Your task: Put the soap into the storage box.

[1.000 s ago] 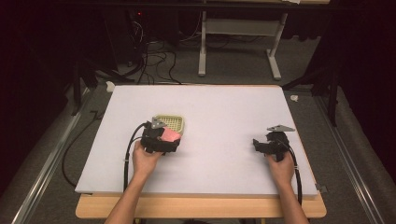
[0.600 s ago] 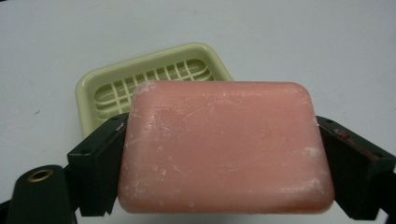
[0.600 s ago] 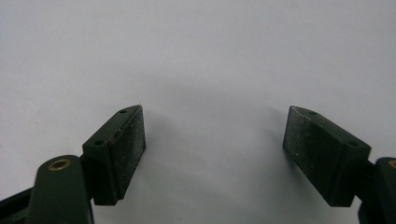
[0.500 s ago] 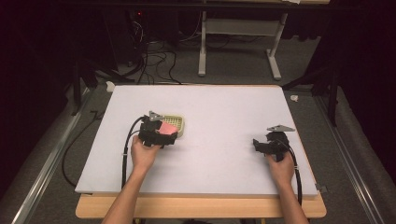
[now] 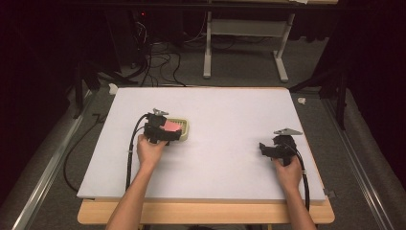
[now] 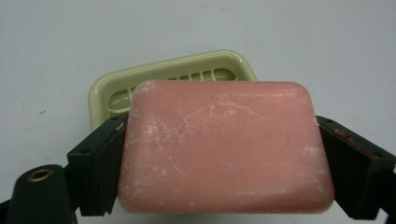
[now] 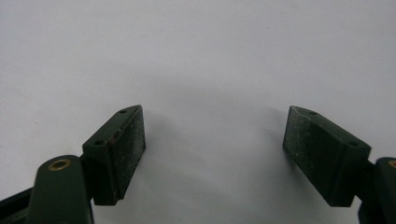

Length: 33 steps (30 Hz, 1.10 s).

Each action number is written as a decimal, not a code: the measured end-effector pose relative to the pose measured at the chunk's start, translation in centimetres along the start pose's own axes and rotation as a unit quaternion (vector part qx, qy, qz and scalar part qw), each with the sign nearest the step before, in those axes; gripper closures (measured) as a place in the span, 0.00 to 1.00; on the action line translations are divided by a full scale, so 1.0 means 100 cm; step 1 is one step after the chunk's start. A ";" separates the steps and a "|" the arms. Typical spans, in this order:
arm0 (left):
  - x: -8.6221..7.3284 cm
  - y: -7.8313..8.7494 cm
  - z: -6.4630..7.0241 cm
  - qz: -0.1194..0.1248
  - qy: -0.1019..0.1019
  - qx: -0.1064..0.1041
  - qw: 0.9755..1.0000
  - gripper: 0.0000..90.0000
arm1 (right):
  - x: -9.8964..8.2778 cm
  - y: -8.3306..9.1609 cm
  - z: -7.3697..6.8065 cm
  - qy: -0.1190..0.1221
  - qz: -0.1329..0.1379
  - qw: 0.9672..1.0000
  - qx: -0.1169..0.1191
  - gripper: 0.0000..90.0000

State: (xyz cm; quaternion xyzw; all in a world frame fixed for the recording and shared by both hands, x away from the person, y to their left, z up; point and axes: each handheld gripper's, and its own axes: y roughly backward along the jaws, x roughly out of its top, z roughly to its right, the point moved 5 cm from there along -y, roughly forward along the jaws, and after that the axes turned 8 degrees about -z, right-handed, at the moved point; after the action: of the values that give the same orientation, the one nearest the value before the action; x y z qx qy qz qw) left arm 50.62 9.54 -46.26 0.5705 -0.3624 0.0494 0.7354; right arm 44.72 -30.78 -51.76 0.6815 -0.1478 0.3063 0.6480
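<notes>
The left gripper is clamped on a pink soap, one jaw pressed against each short end of the bar; the soap sits flat between them, broad face up, scuffed with pale marks. Just beyond it lies a cream dish, slotted on its floor; the soap's far edge overlaps the dish's near rim in the left gripper view, though whether the bar touches the dish or hangs above it cannot be told.

In the high view the left gripper is at the dish's near-left side, with the soap over that part of the dish; the dish's right and far edges stay uncovered. The white mat lies bare on every side of the dish: a wide stretch to its right, a broad band beyond it up to the mat's far edge, a narrower strip to its left before the mat's left edge.

The right gripper rests well to the right of the dish, near the mat's right edge; its jaws stand wide apart with nothing between them, and the right gripper view shows plain mat ahead of them; the room between it and the dish is open.
</notes>
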 end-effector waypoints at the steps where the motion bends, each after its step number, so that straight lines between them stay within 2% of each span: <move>1: 0.001 -0.001 0.000 -0.001 0.002 -0.001 1.000 0.16 | 0.000 0.000 0.000 0.000 0.000 1.000 0.000 0.24; 4: 0.004 -0.006 0.000 -0.005 0.004 0.003 1.000 0.16 | 0.000 0.000 0.000 0.000 0.000 1.000 0.000 0.24; 14: 0.003 -0.018 -0.008 -0.019 0.030 0.008 0.999 0.16 | 0.000 0.000 0.000 0.000 0.000 1.000 0.000 0.24; 23: 0.003 -0.026 -0.008 -0.027 0.034 0.013 0.999 0.16 | 0.000 0.000 0.000 0.000 0.000 1.000 -0.001 0.24; 33: 0.004 -0.030 -0.010 -0.022 0.041 0.016 0.999 0.15 | 0.000 0.000 0.000 0.000 0.000 1.000 -0.001 0.24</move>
State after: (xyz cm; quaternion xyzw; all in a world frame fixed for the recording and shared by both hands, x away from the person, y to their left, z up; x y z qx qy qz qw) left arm 52.88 9.19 -48.52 0.5878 -0.3184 0.0621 0.7411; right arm 44.72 -30.76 -51.76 0.6811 -0.1479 0.3061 0.6485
